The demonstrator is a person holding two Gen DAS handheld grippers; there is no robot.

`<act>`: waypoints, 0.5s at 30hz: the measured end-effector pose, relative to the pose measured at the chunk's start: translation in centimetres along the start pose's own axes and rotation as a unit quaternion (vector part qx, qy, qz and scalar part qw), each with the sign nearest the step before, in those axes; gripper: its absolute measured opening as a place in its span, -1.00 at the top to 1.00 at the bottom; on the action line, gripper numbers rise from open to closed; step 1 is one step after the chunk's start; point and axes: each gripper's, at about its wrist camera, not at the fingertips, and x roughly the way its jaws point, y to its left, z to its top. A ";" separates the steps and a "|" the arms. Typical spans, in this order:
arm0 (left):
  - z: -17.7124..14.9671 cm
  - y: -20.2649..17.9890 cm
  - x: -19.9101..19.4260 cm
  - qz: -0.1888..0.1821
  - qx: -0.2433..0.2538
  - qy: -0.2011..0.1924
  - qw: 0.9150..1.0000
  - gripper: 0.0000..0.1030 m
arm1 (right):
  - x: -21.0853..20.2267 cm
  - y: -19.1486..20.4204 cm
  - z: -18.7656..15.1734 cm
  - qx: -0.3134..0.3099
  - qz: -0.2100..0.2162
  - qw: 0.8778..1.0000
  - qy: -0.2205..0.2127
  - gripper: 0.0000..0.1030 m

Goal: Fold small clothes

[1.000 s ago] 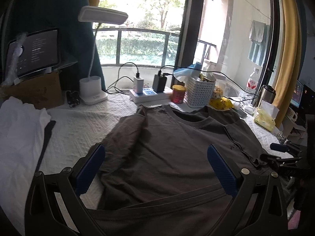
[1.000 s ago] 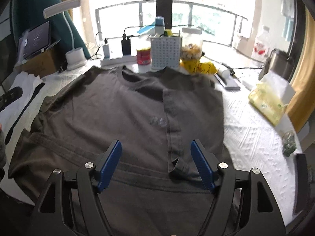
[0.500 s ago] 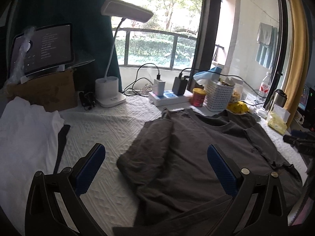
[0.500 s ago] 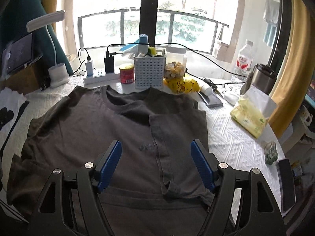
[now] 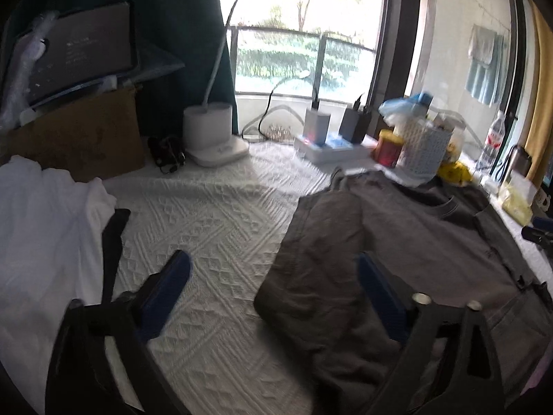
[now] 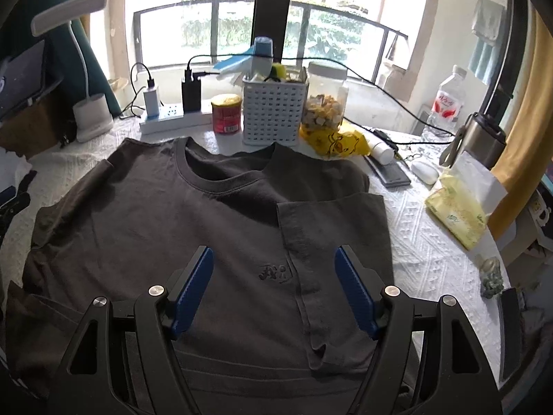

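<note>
A dark grey T-shirt (image 6: 193, 228) lies flat on the white textured table cover, collar toward the window. Its right side (image 6: 335, 242) is folded inward over the chest. My right gripper (image 6: 273, 290) is open and empty, held above the shirt's lower chest. In the left wrist view the shirt (image 5: 397, 242) lies to the right, its left sleeve (image 5: 318, 259) spread out. My left gripper (image 5: 273, 294) is open and empty, above the sleeve's edge and the bare cover.
A white garment (image 5: 41, 228) lies at the left. Along the window stand a desk lamp (image 5: 211, 135), power strip (image 6: 172, 117), red can (image 6: 226, 114), white basket (image 6: 273, 110) and jar (image 6: 325, 100). Tissues (image 6: 459, 211), a bottle (image 6: 446, 103) and a flask (image 6: 480, 141) stand right.
My left gripper has swung left and back, so the shirt now lies at its right. My right gripper has pulled back and risen, showing more of the shirt. Both stay open.
</note>
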 end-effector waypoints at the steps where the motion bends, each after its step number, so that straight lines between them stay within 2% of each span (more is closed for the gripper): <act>1: 0.0 0.2 0.6 -0.001 0.002 0.007 1.000 -0.71 | 0.3 0.0 0.1 0.001 0.000 1.000 0.002 -0.47; 6: 0.8 0.3 3.4 -0.028 0.014 0.030 0.999 -0.60 | 2.0 -0.2 0.2 0.008 0.004 1.000 0.015 -0.47; 9: 1.2 -0.1 4.9 -0.032 0.025 0.050 0.998 -0.43 | 2.5 -0.3 0.3 0.012 0.010 1.000 0.018 -0.47; 11: 1.3 -0.7 5.8 -0.031 0.039 0.061 0.997 -0.43 | 2.8 -0.5 0.2 0.015 0.011 1.000 0.020 -0.47; 15: 0.7 -1.4 7.9 -0.026 0.052 0.115 0.992 -0.43 | 3.5 -1.5 0.0 0.026 0.008 0.999 0.025 -0.47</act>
